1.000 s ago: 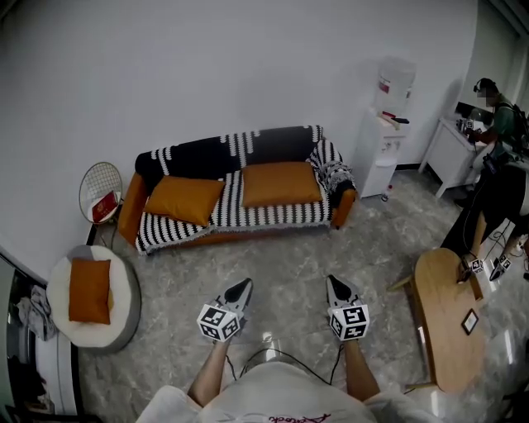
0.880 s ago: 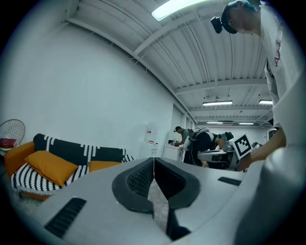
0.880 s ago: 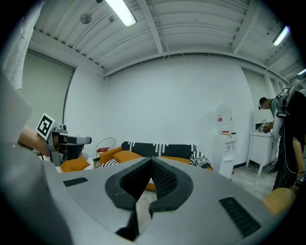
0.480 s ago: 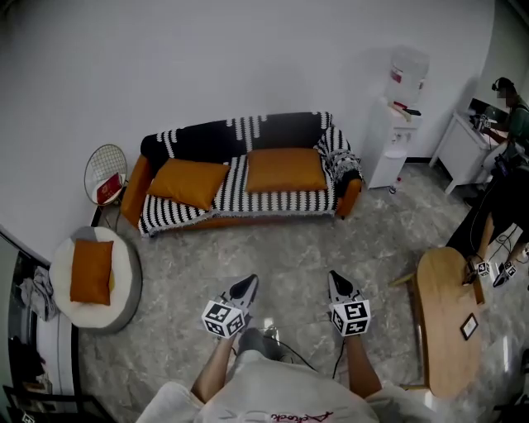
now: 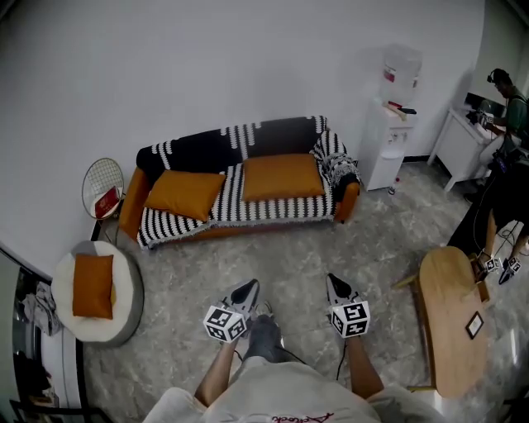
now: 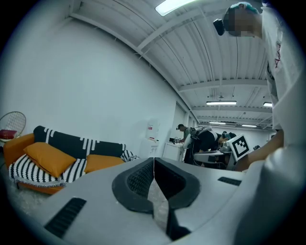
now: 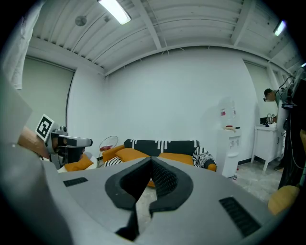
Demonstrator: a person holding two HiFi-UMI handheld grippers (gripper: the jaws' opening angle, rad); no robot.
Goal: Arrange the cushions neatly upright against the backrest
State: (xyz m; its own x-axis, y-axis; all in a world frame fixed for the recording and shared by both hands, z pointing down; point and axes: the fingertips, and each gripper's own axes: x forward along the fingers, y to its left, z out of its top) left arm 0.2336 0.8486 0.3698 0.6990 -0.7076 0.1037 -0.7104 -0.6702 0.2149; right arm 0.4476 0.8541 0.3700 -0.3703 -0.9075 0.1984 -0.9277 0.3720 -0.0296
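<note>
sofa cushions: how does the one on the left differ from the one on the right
The left cushion lies skewed, one corner pointing toward the seat's front; the right cushion lies square to the backrest. The left cushion looks tilted up at one side; the right cushion lies flatter. Both are orange, and neither stands upright.

Looking like an office or lab corner staged as a lounge. A sofa point(image 5: 131, 206) with orange cushions point(image 5: 282, 176) is standing against a bare white wall point(image 5: 207, 66), and a water dispenser point(image 5: 395, 124) is sitting beside it. A ribbed industrial ceiling point(image 6: 210, 52) with strip lights point(image 7: 114, 10) is running overhead. A person point(image 5: 506, 91) is working at a white desk point(image 5: 463, 144) nearby.
</note>
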